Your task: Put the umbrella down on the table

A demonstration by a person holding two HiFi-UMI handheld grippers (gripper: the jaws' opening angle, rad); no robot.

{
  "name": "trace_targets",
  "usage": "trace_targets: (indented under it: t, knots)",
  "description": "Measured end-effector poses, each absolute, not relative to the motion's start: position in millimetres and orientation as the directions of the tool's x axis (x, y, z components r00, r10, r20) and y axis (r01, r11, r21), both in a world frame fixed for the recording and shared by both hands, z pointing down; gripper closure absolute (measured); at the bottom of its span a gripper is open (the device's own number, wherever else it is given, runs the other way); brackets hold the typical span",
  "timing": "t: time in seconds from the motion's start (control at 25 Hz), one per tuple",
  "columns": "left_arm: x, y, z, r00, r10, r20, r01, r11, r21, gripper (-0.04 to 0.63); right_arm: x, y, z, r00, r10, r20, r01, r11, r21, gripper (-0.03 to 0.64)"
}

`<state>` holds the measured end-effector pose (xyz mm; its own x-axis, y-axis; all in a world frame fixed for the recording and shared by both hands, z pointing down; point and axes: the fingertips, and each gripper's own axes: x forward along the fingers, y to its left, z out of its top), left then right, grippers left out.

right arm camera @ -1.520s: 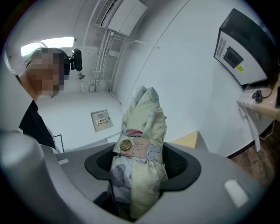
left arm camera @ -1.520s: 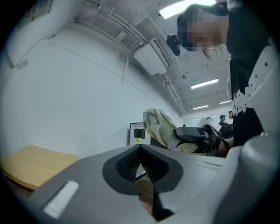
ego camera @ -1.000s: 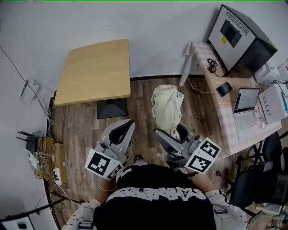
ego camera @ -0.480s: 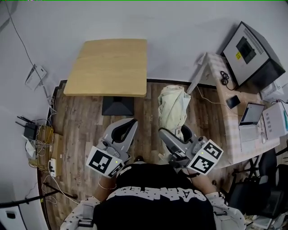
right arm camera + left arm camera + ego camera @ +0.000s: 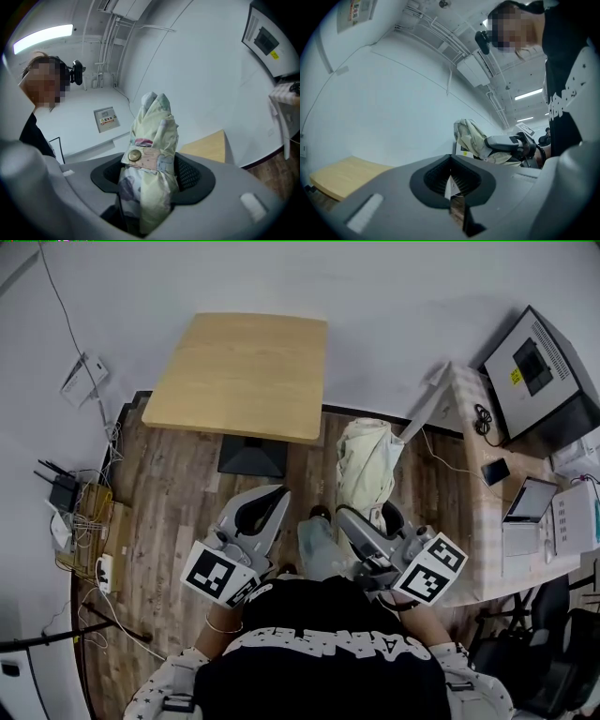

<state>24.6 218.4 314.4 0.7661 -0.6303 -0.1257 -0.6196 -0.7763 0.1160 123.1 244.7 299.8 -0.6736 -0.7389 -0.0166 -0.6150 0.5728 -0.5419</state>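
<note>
The umbrella [image 5: 367,457] is folded, pale yellow with a faint print, and is bound by a strap closed with a round snap button [image 5: 134,155]. It is held up in the air over the wood floor [image 5: 178,512], not laid on anything. In the right gripper view its lower part [image 5: 149,187] is seen clamped between the dark fingers [image 5: 192,176] of the right gripper [image 5: 364,521], and its bunched top is pointed away from the person.

The wooden surface [image 5: 242,371] is seen in the head view ahead and to the left of the umbrella, well apart from it, with a dark base below it. Its top is bare wood.

The left gripper [image 5: 265,501] is held beside the right one, nearer the wooden surface. In the left gripper view its fingers [image 5: 433,176] are seen brought together, with only a thin slit between them and nothing gripped.

At the right, a long desk [image 5: 469,427] is stood along the wall, and a laptop [image 5: 525,512] and a large dark monitor [image 5: 542,371] are carried on it.
</note>
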Motion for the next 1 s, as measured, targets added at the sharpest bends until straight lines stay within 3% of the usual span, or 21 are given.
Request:
trace_targets:
  t: [1.0]
  knots:
    - [2.9,79.2,317.0,0.634,-0.772,-0.047,-0.766,-0.635,0.1,0.601,105.2,73.4,310.7,-0.8,-0.599,-0.024,-0.47,0.651,-0.596,0.319]
